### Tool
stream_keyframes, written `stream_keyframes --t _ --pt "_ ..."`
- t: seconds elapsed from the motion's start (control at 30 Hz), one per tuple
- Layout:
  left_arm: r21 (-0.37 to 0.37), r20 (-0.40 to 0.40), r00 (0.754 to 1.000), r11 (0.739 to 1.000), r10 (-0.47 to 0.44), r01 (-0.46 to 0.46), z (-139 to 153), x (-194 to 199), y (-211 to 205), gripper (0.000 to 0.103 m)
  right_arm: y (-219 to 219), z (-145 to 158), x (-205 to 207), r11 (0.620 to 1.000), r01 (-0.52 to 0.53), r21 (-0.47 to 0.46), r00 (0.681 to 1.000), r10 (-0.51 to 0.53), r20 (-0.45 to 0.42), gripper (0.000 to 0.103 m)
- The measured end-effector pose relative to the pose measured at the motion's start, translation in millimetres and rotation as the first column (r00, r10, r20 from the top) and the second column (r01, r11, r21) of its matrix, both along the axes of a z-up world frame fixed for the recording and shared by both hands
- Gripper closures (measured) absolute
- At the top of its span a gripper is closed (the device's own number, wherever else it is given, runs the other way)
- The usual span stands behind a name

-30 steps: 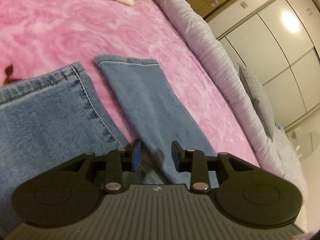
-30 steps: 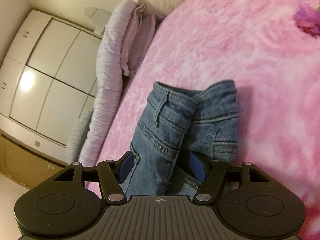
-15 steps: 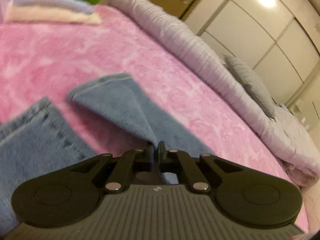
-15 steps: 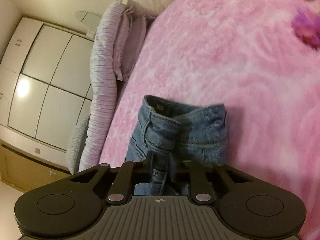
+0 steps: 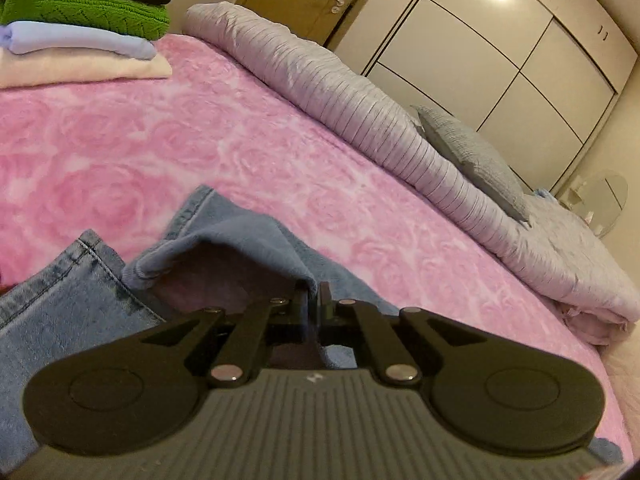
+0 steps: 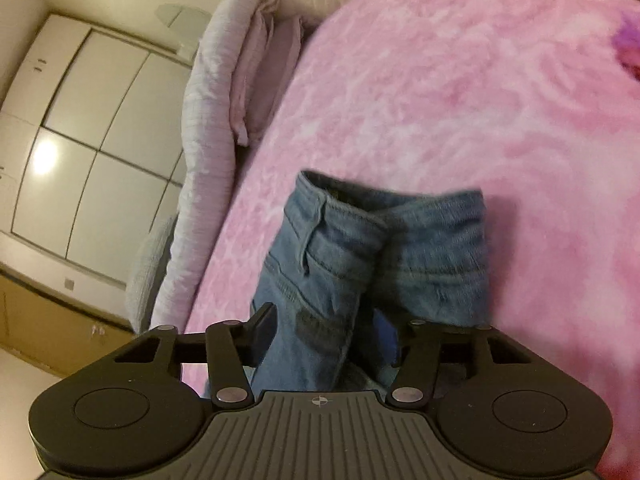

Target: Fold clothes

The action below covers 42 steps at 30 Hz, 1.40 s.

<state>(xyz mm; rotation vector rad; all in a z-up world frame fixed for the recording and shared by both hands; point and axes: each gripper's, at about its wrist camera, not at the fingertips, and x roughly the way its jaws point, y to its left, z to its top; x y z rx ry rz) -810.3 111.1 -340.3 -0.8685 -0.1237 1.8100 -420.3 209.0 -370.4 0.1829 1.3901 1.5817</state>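
Note:
Blue jeans lie on a pink blanket (image 5: 120,140). My left gripper (image 5: 314,300) is shut on the edge of one jeans leg (image 5: 248,236) and holds it raised off the bed; its hem droops to the left. The other leg (image 5: 68,300) lies flat at the lower left. In the right wrist view the bunched waist of the jeans (image 6: 420,240) stands up from the blanket (image 6: 480,100). My right gripper (image 6: 324,336) has a denim fold between its jaws, which are opening. A dark gap shows beside the right pad.
A stack of folded clothes (image 5: 80,36), black and green on top, sits at the far left of the bed. A rolled striped quilt (image 5: 340,92) and a grey pillow (image 5: 472,160) line the bed's far edge. White wardrobe doors (image 5: 500,52) stand behind.
My left gripper shut on the jeans leg and lifted it while rolling. My right gripper shut on the waist fold, then its jaws spread apart again.

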Motion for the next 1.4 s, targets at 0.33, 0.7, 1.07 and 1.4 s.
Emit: stream_keyframes --t 0.33,0.7,1.07,1.4 --pt "0.142 -0.141 0.99 0.99 0.001 0.019 47.1 9.6 -93.8 0.102 -26.5 52.5 33.4 0.993 -0.047 0.107 0.998 0.042 0.048 0.09" --pt "-0.059 -0.245 0.968 0.998 -0.047 0.033 -14.6 31.0 -131.0 0.102 -30.4 22.8 38.0 0.997 -0.069 0.027 0.988 0.064 0.142 0.09" --pt "-0.093 -0.274 0.96 0.995 -0.062 0.038 -22.8 36.1 -136.7 0.102 -27.8 6.5 31.1 0.998 -0.055 0.012 0.976 0.052 0.213 0.09" --pt "-0.023 -0.038 0.998 0.999 0.045 -0.046 -21.8 14.0 -166.9 0.092 -58.9 30.5 20.6 1.0 0.009 0.02 0.943 -0.015 0.331 0.063"
